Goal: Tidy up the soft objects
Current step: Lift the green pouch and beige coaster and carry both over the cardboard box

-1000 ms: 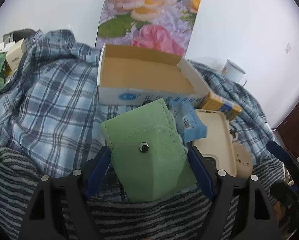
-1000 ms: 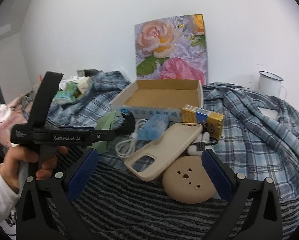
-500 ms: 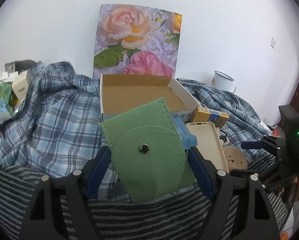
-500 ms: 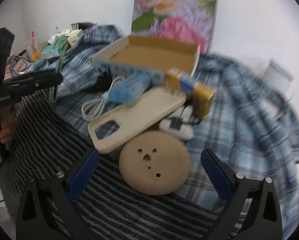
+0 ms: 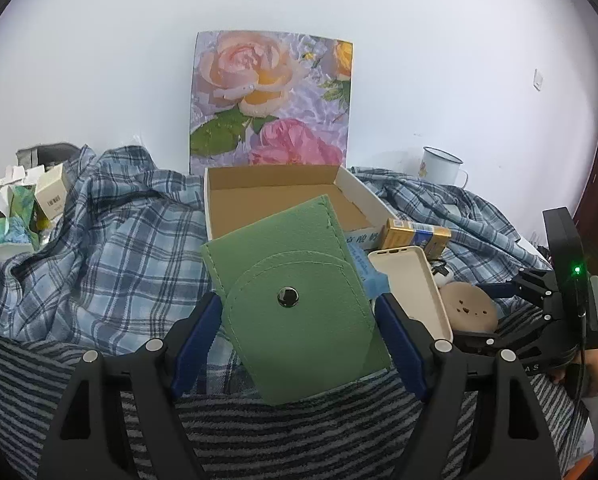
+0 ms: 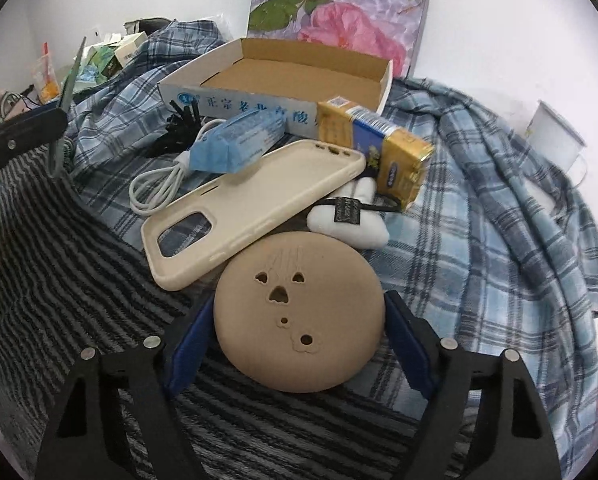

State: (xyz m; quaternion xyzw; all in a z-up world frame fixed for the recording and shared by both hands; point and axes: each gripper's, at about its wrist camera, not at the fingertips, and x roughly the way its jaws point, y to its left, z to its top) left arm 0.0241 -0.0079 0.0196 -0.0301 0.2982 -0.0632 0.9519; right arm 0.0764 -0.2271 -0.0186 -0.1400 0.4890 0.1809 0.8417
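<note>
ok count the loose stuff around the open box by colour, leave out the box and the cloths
green: 1, felt pouch
beige: 2, phone case, round pad
blue: 1, packet
yellow: 1, carton
white: 2, cable, plush toy
black: 1, ties
total: 8

Bright, even light — soft shadows, fisheye-bent edges, dark corners.

The green pouch (image 5: 299,312) is made of matt felt and closed with a glossy metal snap (image 5: 287,297). The tan round pad (image 6: 299,320) and cream phone case (image 6: 255,200) are finished smooth and matt. The box (image 6: 291,76) is formed of plain cardboard.
</note>
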